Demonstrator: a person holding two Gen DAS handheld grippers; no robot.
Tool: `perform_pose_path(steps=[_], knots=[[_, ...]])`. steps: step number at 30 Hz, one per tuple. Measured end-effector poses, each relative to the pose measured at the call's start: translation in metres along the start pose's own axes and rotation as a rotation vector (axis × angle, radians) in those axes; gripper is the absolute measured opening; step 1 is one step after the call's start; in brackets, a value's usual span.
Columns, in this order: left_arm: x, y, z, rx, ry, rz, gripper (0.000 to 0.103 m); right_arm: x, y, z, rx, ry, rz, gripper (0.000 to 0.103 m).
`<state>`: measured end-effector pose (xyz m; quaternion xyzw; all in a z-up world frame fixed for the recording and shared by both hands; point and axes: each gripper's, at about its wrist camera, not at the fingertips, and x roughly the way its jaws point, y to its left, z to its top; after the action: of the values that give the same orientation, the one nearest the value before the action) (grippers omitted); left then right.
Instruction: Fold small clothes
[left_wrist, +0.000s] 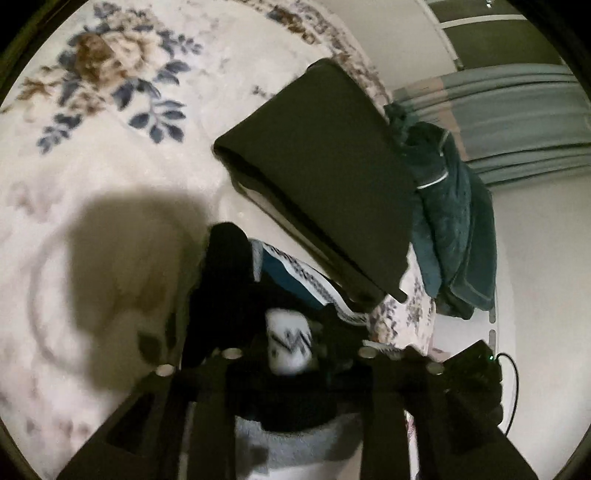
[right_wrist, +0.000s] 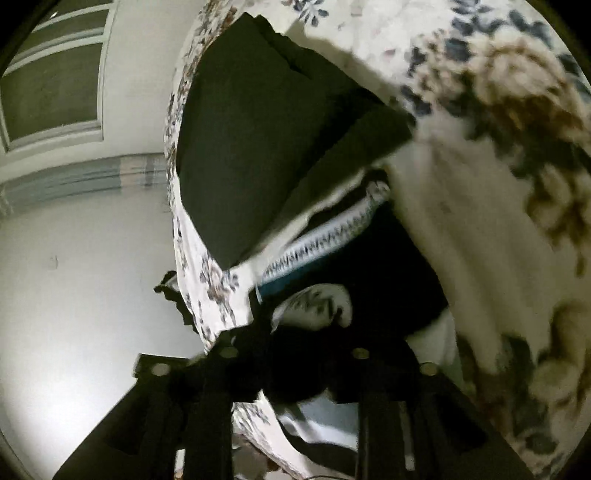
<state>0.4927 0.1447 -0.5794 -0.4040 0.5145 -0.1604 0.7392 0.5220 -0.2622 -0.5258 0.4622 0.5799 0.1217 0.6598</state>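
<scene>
Both views look down on a bed with a floral blanket. A folded dark garment lies near the bed's edge, with a patterned white-and-blue piece tucked just beside it. The left gripper has a white patterned cloth between its partly open jaws. The right gripper shows dark and white fabric between its jaws; whether either grips, I cannot tell.
</scene>
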Motion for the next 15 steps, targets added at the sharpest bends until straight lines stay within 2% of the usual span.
perform_pose_path(steps=[1, 3, 8, 15], knots=[[0.007, 0.004, 0.004, -0.014, 0.009, -0.007, 0.043, 0.004, 0.002, 0.008, -0.002, -0.007, -0.006, 0.046], [0.013, 0.011, 0.007, -0.052, 0.01, -0.044, 0.044, 0.007, 0.006, 0.017, -0.002, -0.02, -0.012, 0.055], [0.018, 0.026, 0.011, -0.161, -0.001, -0.124, 0.054, 0.004, 0.015, 0.025, -0.012, -0.043, 0.0, 0.055], [0.011, 0.021, 0.021, -0.13, 0.001, -0.13, 0.056, -0.006, 0.01, 0.009, -0.088, -0.054, -0.09, 0.063]])
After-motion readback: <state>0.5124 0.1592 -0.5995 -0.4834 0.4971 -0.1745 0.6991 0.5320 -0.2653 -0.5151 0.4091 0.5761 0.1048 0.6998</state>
